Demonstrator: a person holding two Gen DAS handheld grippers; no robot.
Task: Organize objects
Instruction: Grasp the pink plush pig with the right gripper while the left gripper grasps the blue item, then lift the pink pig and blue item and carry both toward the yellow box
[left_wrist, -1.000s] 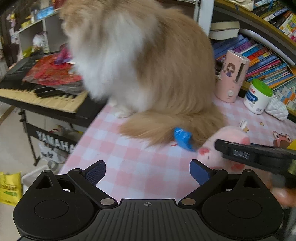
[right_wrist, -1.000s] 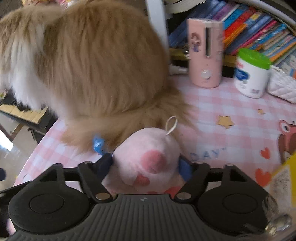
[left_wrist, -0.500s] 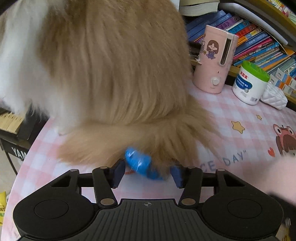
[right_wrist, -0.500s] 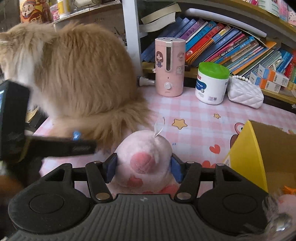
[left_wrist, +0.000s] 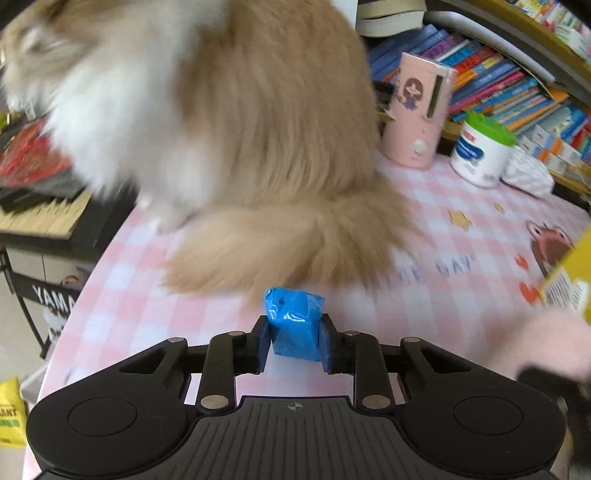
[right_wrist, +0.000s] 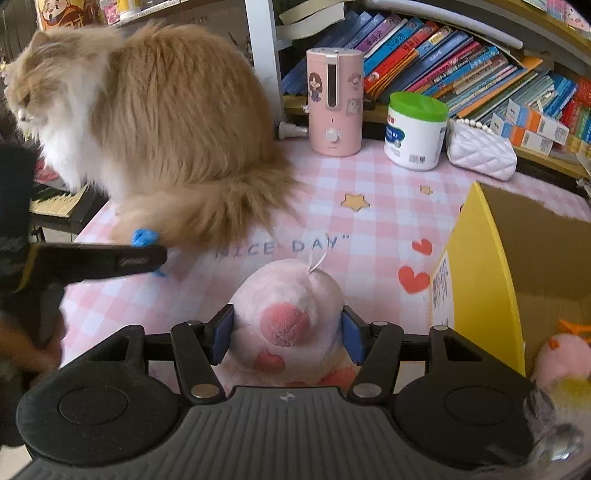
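From the left wrist view, the left gripper (left_wrist: 294, 341) is clamped on a small blue packet (left_wrist: 294, 320), a crinkly, glossy wrapped lump pinched between both dark blue pads, its top poking up just in front of the tail of a fluffy ginger-and-white cat (left_wrist: 221, 129) sitting on the pink checked tablecloth (left_wrist: 461, 258). Behind the cat stand a pink humidifier (left_wrist: 419, 118) and a white tub with a green lid (left_wrist: 482, 149), close to a shelf of books (left_wrist: 498, 88). From the right wrist view, the right gripper (right_wrist: 288, 338) is closed on a pink plush toy (right_wrist: 286, 325), soft and rounded, with darker pink patches and a thin white loop on top; its pads press into the plush on either side. The toy sits low over the tablecloth, just left of an open yellow cardboard box (right_wrist: 480, 277). The left gripper's finger reaches in from the left beside the blue packet, near the cat's tail.
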